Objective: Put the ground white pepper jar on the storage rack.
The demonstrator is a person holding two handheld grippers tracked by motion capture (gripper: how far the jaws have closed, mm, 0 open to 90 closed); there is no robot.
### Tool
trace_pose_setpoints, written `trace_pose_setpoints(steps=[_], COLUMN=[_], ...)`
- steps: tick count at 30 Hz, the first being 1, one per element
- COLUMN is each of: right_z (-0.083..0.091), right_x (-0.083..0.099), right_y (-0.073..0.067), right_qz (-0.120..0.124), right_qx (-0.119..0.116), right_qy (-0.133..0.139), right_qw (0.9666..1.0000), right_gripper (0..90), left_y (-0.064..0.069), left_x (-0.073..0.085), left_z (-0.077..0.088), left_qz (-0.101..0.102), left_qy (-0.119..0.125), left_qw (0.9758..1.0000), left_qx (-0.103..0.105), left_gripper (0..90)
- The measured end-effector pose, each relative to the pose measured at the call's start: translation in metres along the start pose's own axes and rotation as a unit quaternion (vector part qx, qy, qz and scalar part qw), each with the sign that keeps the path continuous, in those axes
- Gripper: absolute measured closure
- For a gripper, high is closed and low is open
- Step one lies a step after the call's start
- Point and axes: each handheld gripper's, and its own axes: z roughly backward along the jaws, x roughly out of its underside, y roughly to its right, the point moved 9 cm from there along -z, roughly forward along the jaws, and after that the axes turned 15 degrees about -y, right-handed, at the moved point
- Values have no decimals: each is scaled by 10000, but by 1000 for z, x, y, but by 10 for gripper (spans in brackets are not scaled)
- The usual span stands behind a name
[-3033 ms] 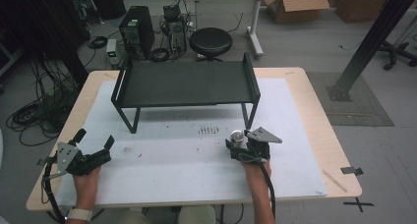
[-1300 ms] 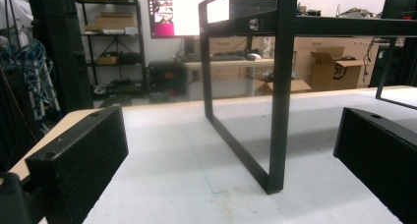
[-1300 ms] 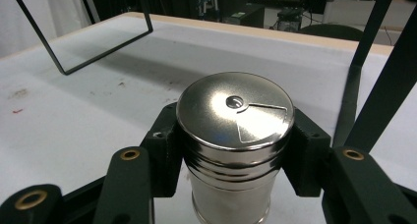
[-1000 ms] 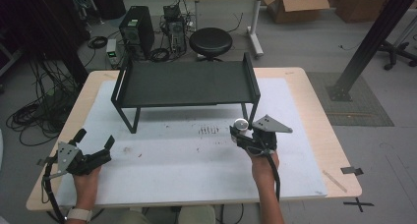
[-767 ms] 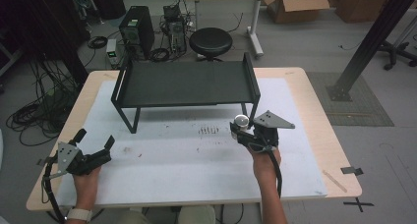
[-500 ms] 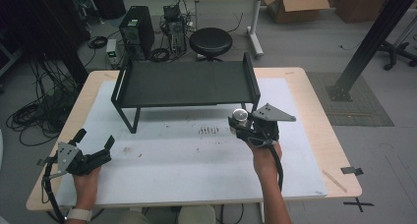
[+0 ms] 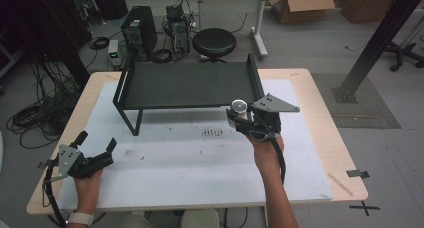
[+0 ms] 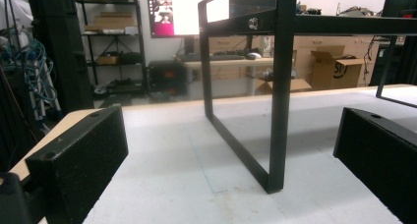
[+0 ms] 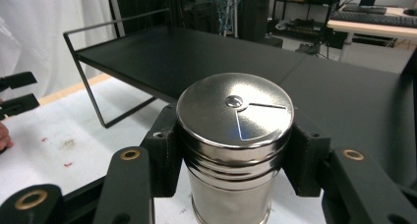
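Right gripper (image 7: 239, 119) pinches a steel tin (image 9: 235, 145) upright, at the front right corner of the black rack (image 7: 190, 83). Left gripper (image 7: 95, 149), jaws spread and empty, sits well left of the rack on the stained white mat (image 7: 200, 158). Wooden table (image 7: 320, 113); grey floor behind the rack with a stool (image 7: 214, 43) and a computer tower (image 7: 138, 30).

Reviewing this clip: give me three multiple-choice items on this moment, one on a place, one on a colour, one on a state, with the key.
1. Where is the metal shaker?
A. On the shelf
B. Between the right gripper's jaws
C. On the stool

2. What colour is the shelf?
A. Black
B. White
C. Red

3. How is the left gripper?
A. Shut on the shaker
B. Open, holding nothing
C. Shut on a shelf leg

Key: 1 B, the right gripper view shows both pads pressed against the shaker's sides. 2 A, the top and frame are black in the high view. 3 B, its jaws stand wide apart with nothing between them.
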Motion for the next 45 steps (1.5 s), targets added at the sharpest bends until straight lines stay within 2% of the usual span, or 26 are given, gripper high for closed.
trace_pose_setpoints(steps=[19, 32, 45], right_z=[-2, -20, -40], right_x=[-51, -80, -104], right_y=[-14, -17, -15], right_qz=[228, 228, 268], right_qx=[-102, -193, -163], right_qy=[187, 301, 271], right_qw=[9995, 9991, 9991], right_gripper=[487, 488, 488], left_y=[0, 0, 0], left_x=[0, 0, 0], left_z=[0, 0, 0], left_qz=[13, 0, 6], left_qy=[8, -3, -3], left_qw=[10000, 10000, 10000], left_qx=[-3, -5, -5], left_gripper=[2, 2, 2])
